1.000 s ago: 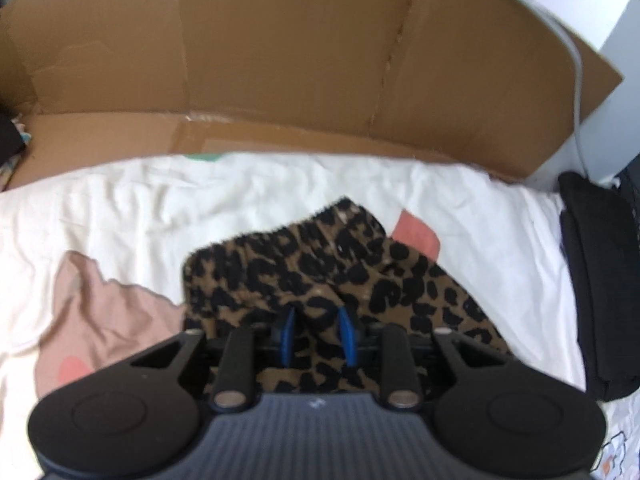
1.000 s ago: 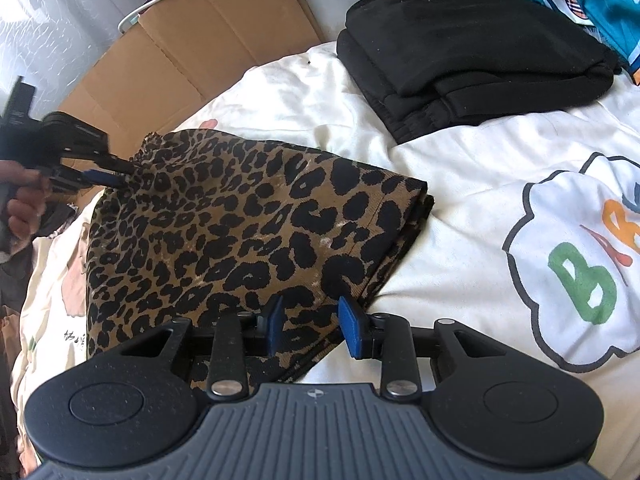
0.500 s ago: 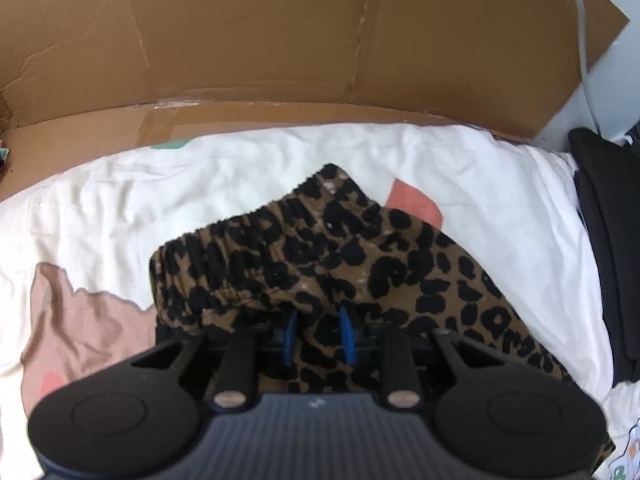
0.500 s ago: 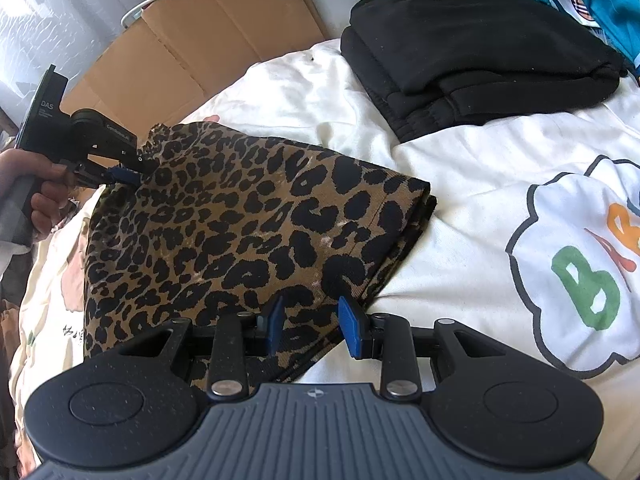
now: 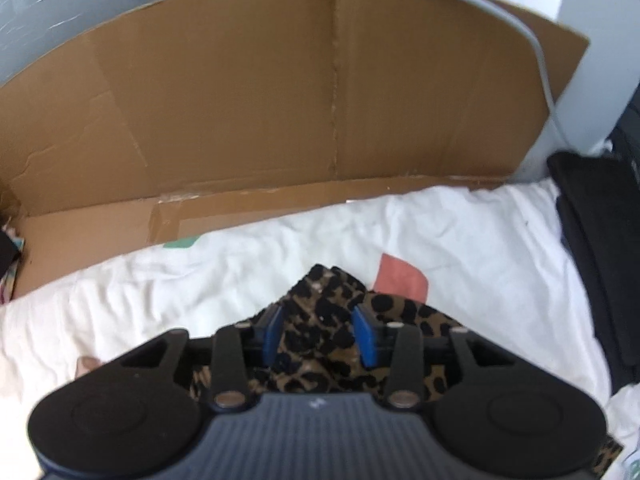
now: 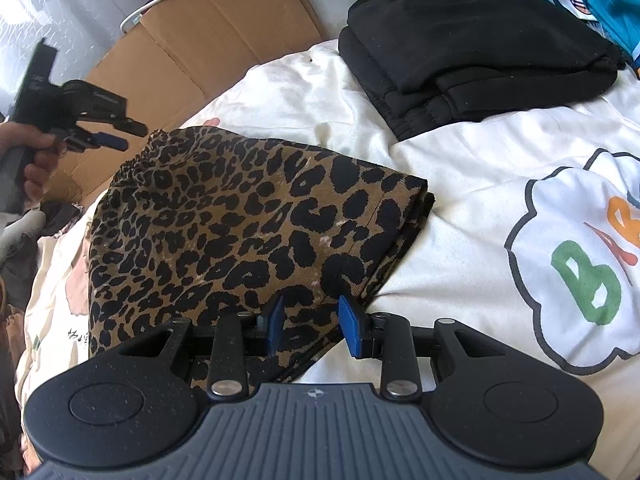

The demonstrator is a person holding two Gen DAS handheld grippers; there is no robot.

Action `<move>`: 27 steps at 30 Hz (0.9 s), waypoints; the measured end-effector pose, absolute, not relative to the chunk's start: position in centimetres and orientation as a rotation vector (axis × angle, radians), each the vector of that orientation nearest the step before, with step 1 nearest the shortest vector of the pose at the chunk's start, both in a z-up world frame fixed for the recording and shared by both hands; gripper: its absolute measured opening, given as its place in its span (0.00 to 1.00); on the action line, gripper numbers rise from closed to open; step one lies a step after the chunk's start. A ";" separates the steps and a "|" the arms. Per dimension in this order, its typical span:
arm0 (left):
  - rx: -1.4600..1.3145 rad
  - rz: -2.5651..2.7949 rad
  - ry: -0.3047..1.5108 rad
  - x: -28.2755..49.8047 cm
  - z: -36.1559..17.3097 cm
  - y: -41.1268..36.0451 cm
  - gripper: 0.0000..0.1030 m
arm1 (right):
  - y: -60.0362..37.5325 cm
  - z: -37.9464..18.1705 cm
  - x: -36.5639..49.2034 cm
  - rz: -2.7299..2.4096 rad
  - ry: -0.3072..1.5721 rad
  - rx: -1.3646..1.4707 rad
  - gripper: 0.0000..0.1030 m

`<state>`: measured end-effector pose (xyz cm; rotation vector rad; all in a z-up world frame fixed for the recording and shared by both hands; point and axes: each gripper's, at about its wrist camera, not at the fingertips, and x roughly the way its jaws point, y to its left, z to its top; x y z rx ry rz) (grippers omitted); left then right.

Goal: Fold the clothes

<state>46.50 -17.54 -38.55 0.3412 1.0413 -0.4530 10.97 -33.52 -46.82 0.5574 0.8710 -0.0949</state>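
Right gripper (image 6: 310, 322) sat at 6 o'clock, jaws parted, straddling the near edge of the leopard garment (image 6: 240, 232) but not pinching it. The garment lay folded in layers on the white bedsheet (image 6: 460, 248) — the fold looked done. Left gripper (image 6: 114, 138), at 10 o'clock, was spread open, holding nothing, just off the far corner. At 1 o'clock a folded black stack (image 6: 472, 40) waited; what remained, likely, was stacking.
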 end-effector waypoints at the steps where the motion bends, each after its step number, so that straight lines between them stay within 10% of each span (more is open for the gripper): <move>1: 0.357 -0.457 1.042 46.6 -39.0 -17.9 0.45 | -33.5 -46.8 11.0 -0.093 0.872 0.556 0.36; 5: 0.420 -0.464 1.050 47.0 -41.1 -18.9 0.66 | -33.4 -46.8 10.9 -0.084 0.882 0.535 0.36; 10: 0.514 -0.493 1.021 46.7 -42.2 -19.5 0.69 | -33.4 -46.8 10.9 -0.074 0.887 0.522 0.36; 27: 0.607 -0.614 0.959 45.0 -41.2 -21.3 0.02 | -33.7 -46.9 10.7 -0.086 0.884 0.536 0.35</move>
